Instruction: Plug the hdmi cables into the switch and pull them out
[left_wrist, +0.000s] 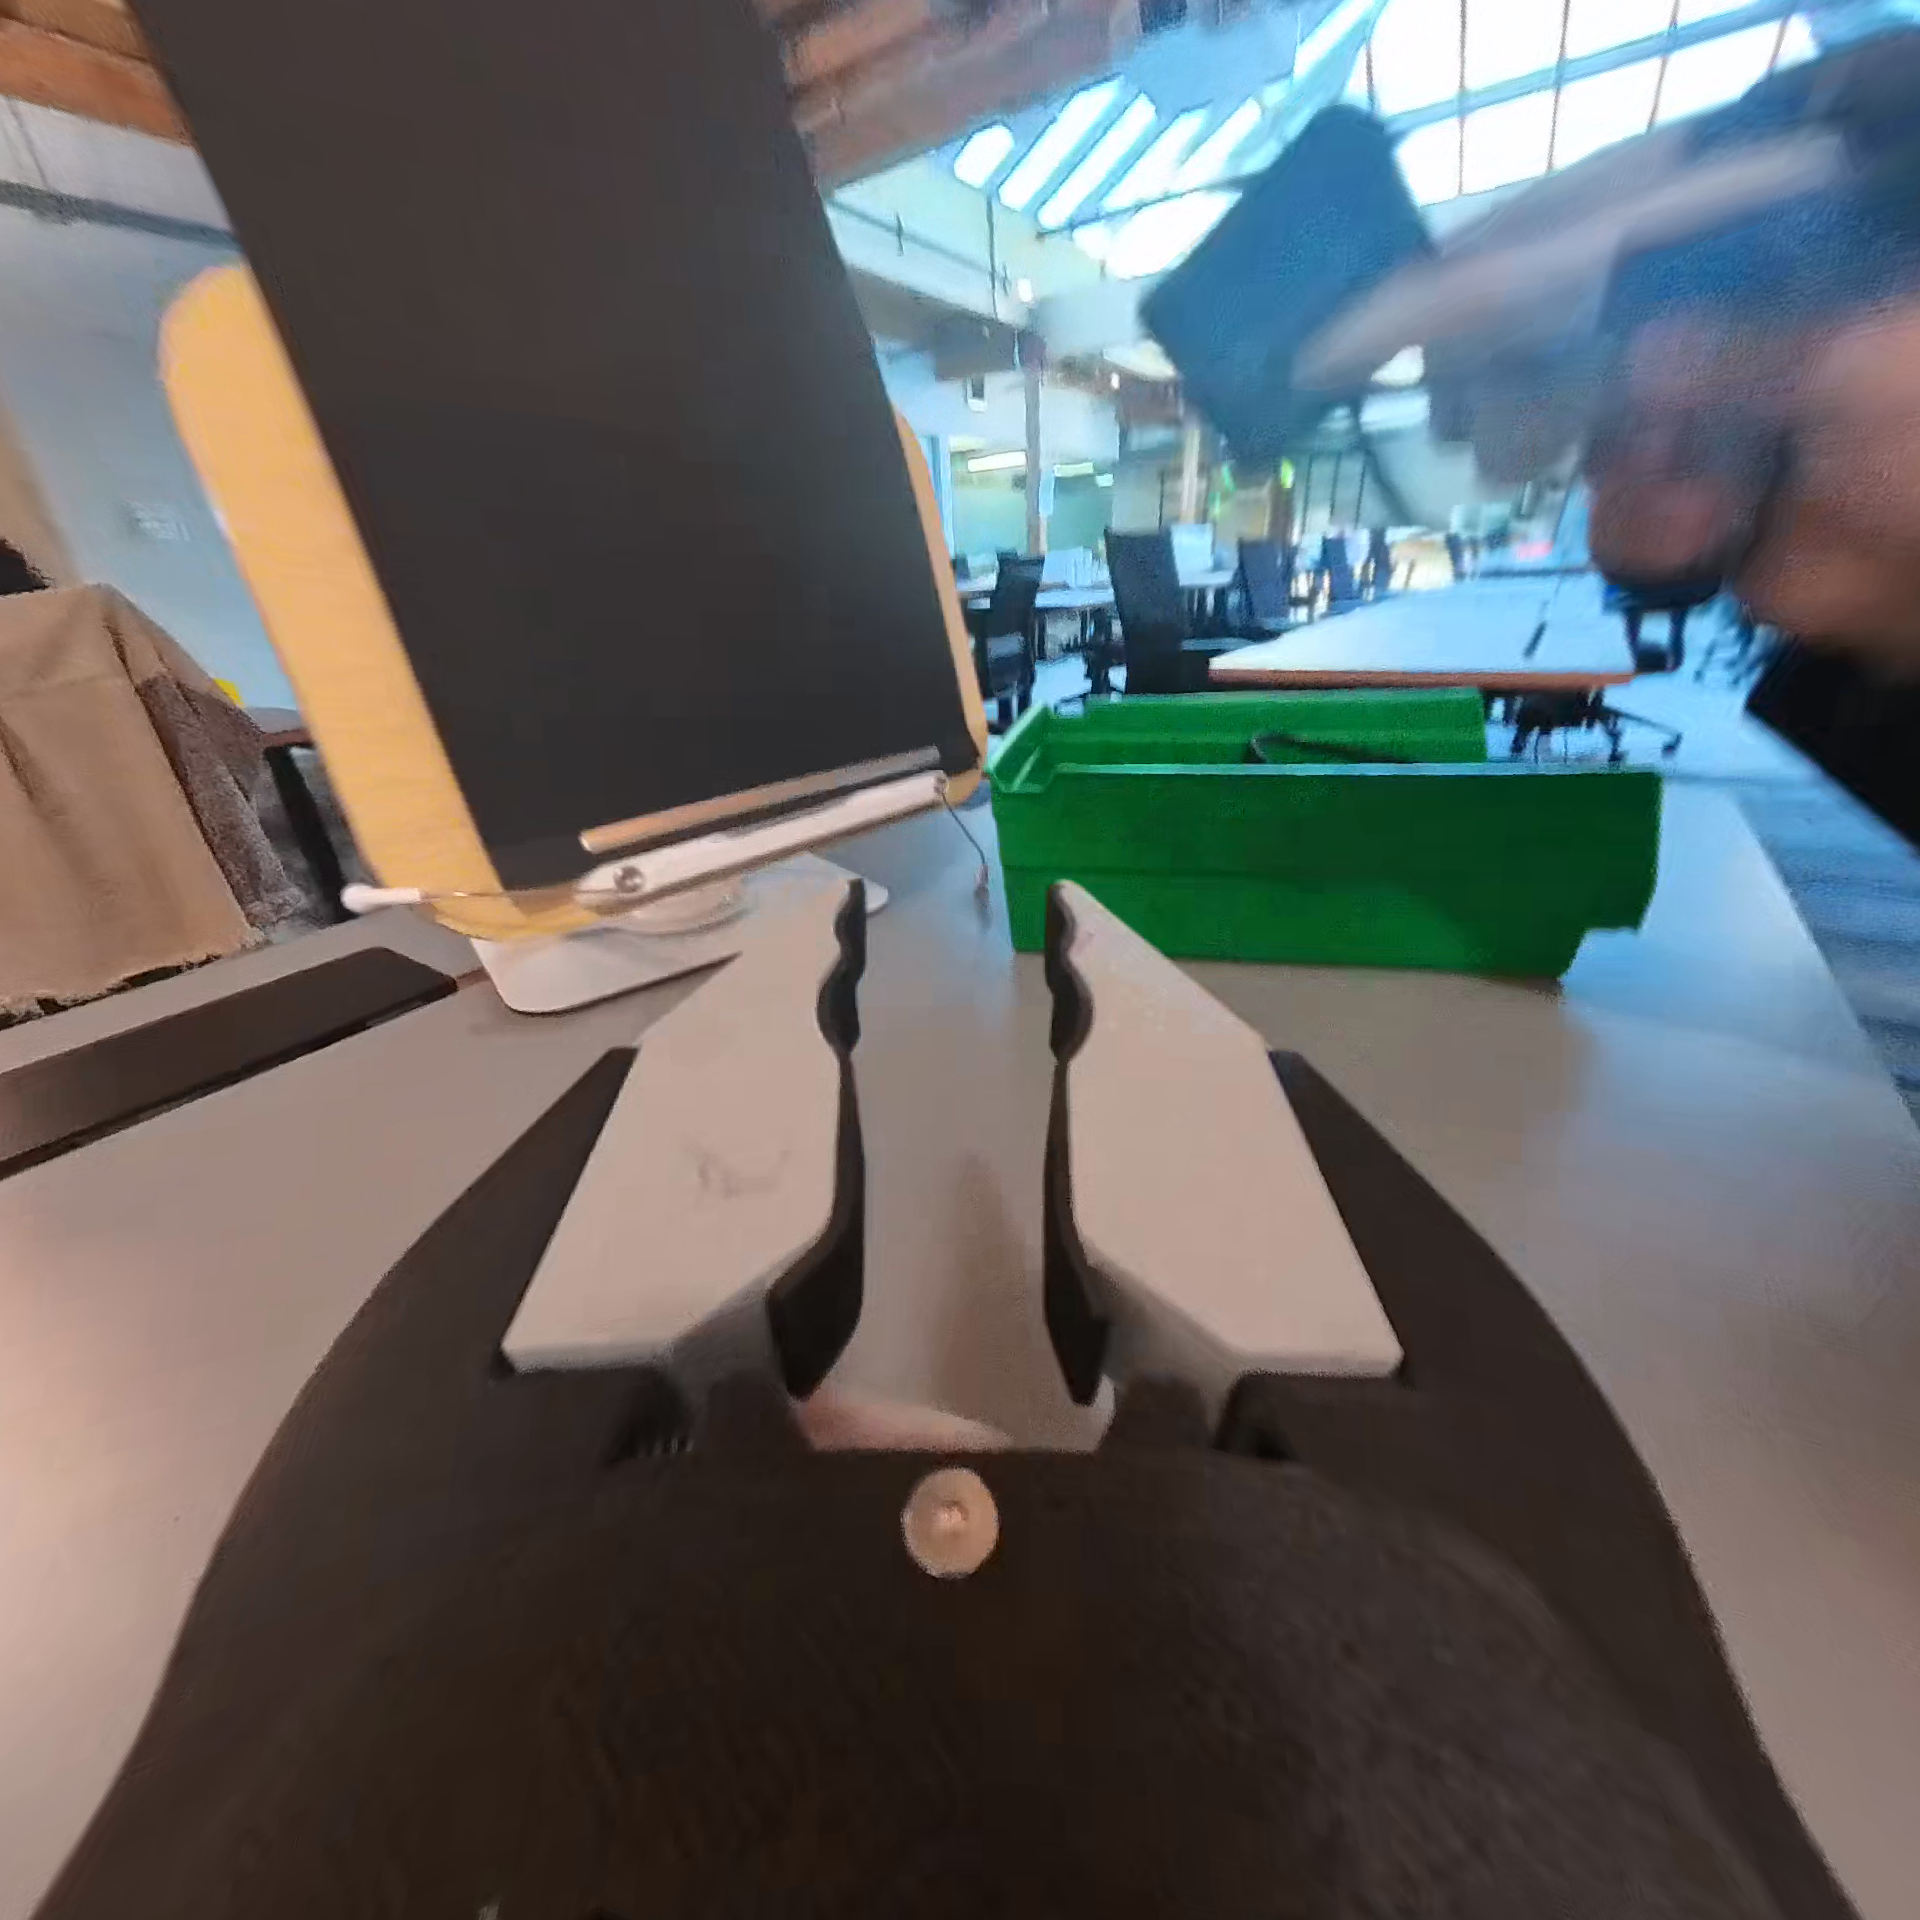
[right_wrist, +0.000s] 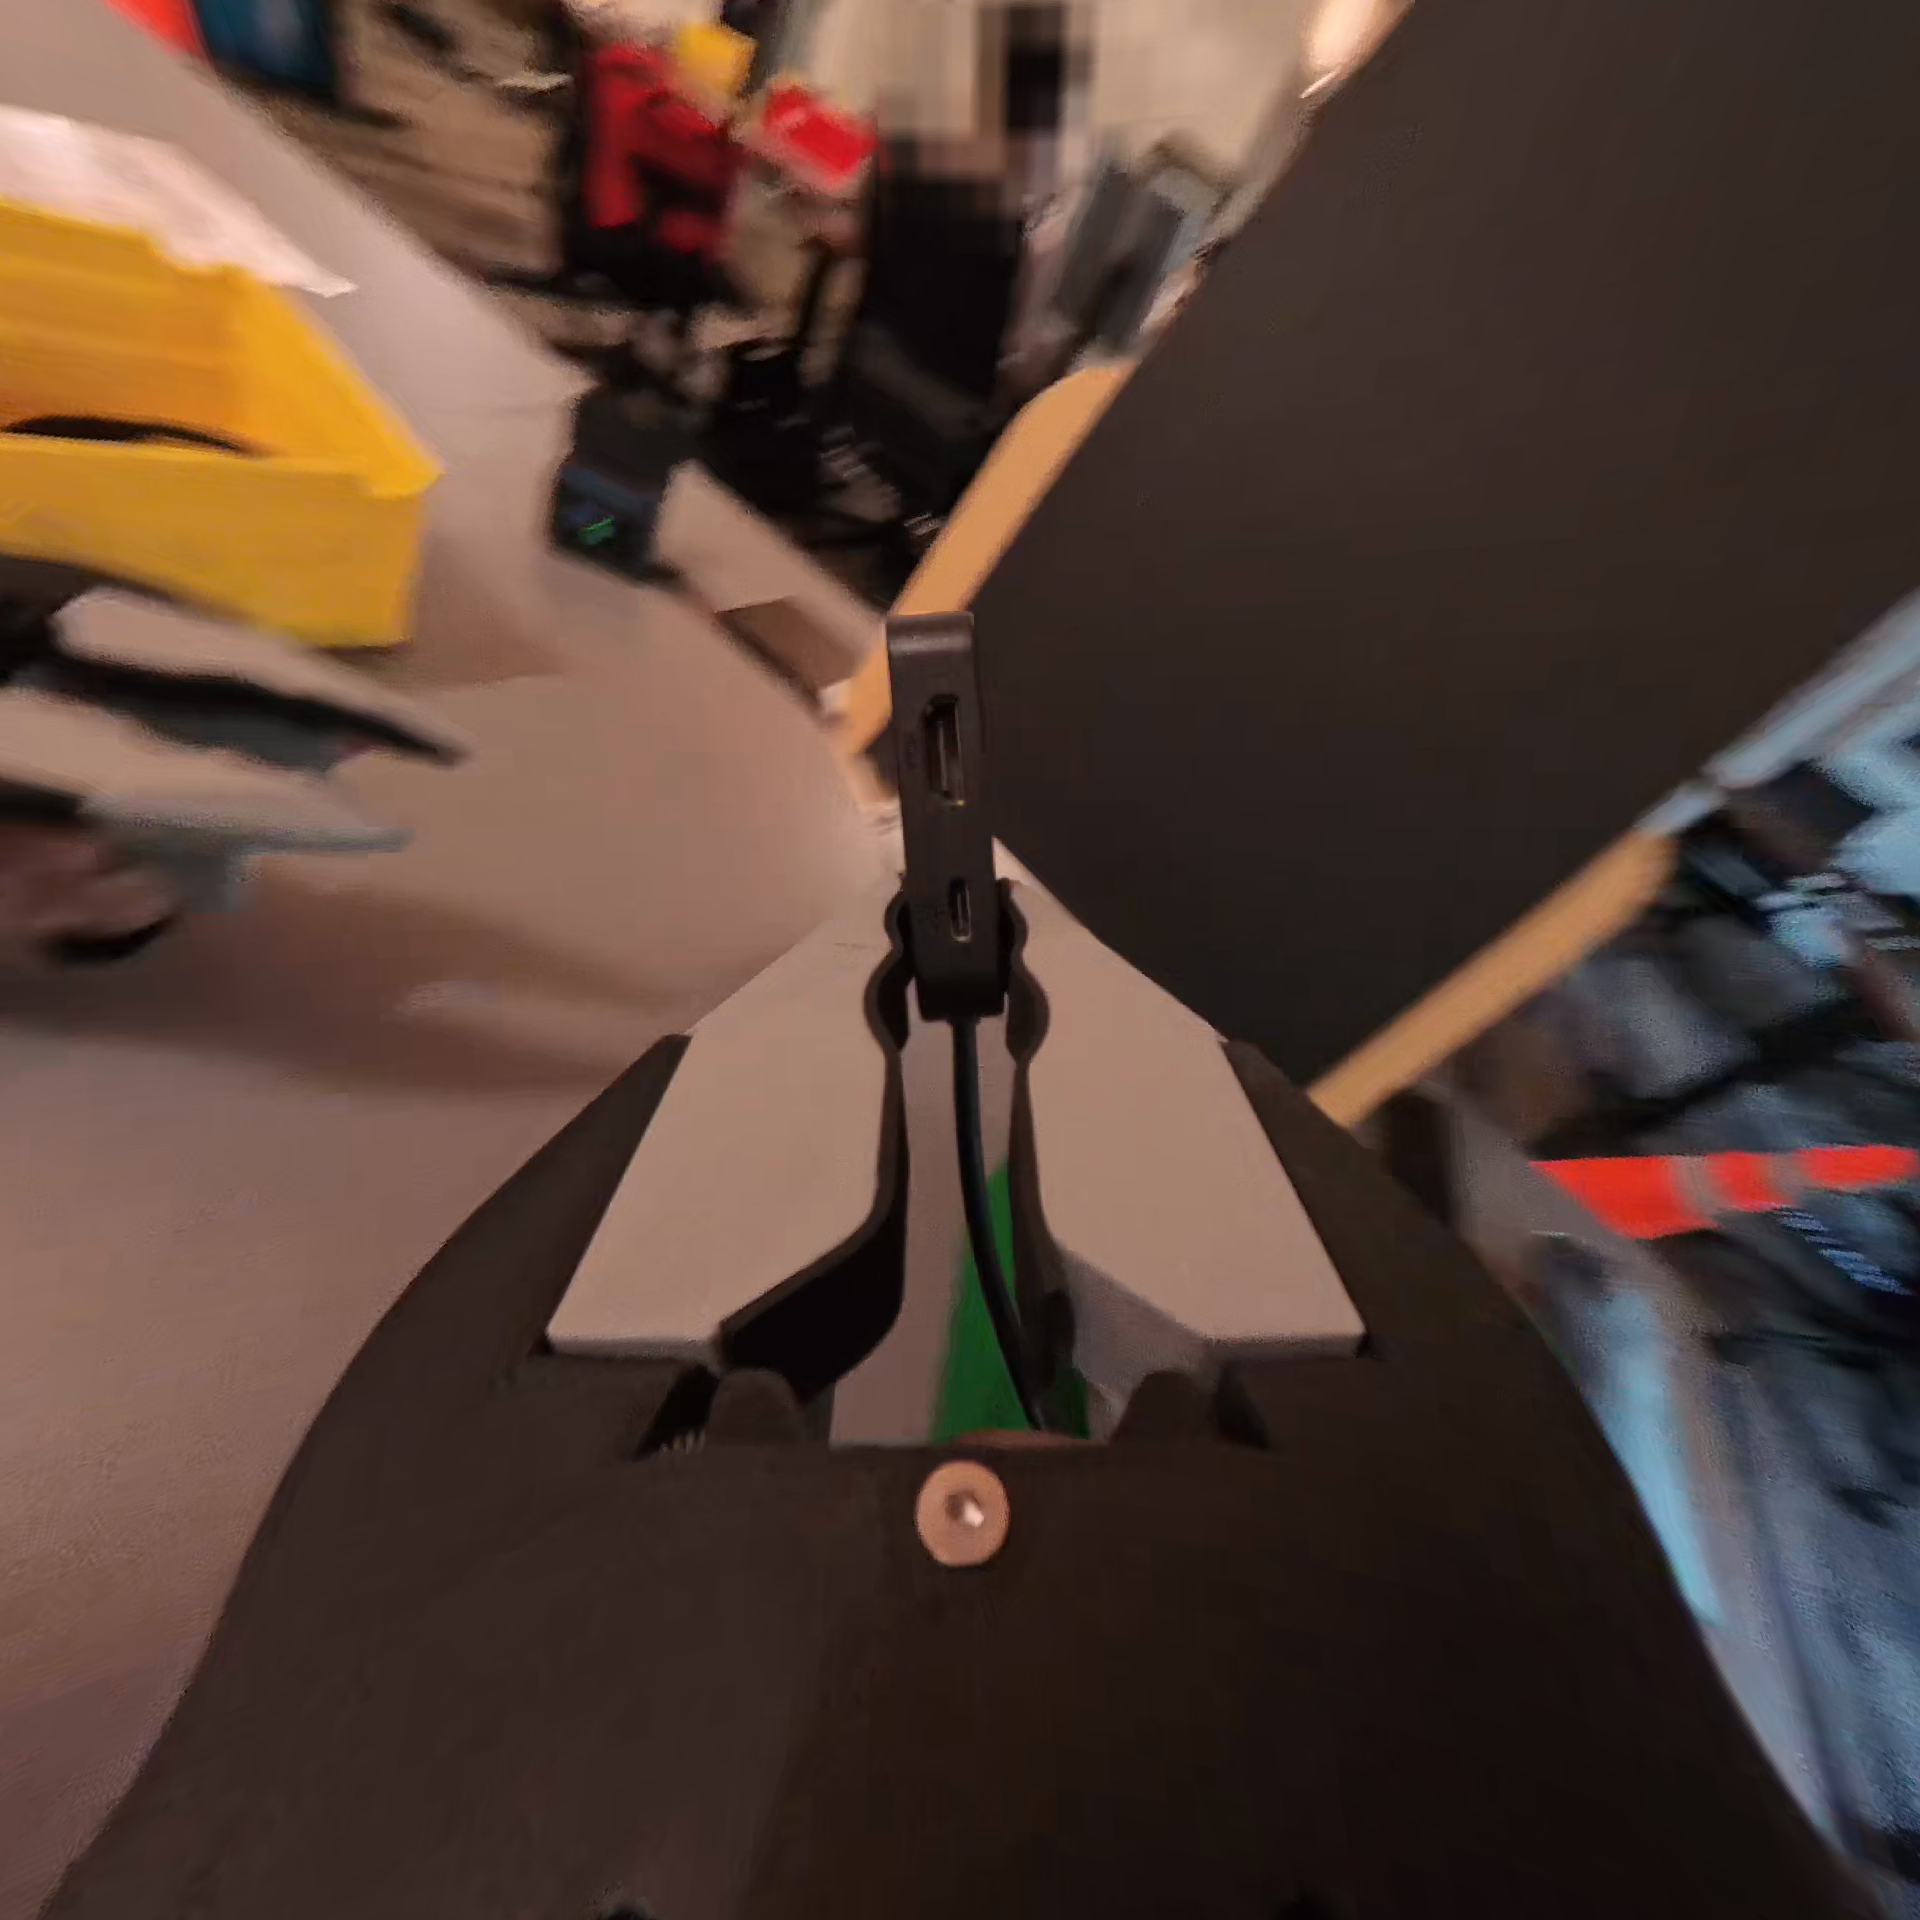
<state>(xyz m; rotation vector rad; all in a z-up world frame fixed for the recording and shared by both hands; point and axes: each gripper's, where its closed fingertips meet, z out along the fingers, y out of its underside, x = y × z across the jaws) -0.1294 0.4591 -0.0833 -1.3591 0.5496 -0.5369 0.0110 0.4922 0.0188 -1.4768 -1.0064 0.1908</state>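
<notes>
Across the lower half of the left wrist frame runs your grey table (left_wrist: 1558, 1195). On it, upper left of that frame, a large dark panel (left_wrist: 582, 436) with a pale wooden edge leans on a white stand (left_wrist: 623, 966); the same panel fills the upper right of the right wrist frame. Right of centre in the left wrist frame sits a green bin (left_wrist: 1320, 862), just beyond your fingertips. A yellow bin (right_wrist: 208, 488) lies blurred at the left edge of the right wrist frame. Your left gripper (left_wrist: 953, 935) is spread to a moderate gap with nothing between its fingers, low over the bare table. Your right gripper (right_wrist: 954, 935) is closed on the switch (right_wrist: 940, 790), a slim dark block held at its lower end and rising upright past the fingertips at frame centre, its ported face toward the camera with nothing plugged in. A thin black cable (right_wrist: 982, 1195) leaves the switch's lower end and runs back between the fingers toward the gripper body.
</notes>
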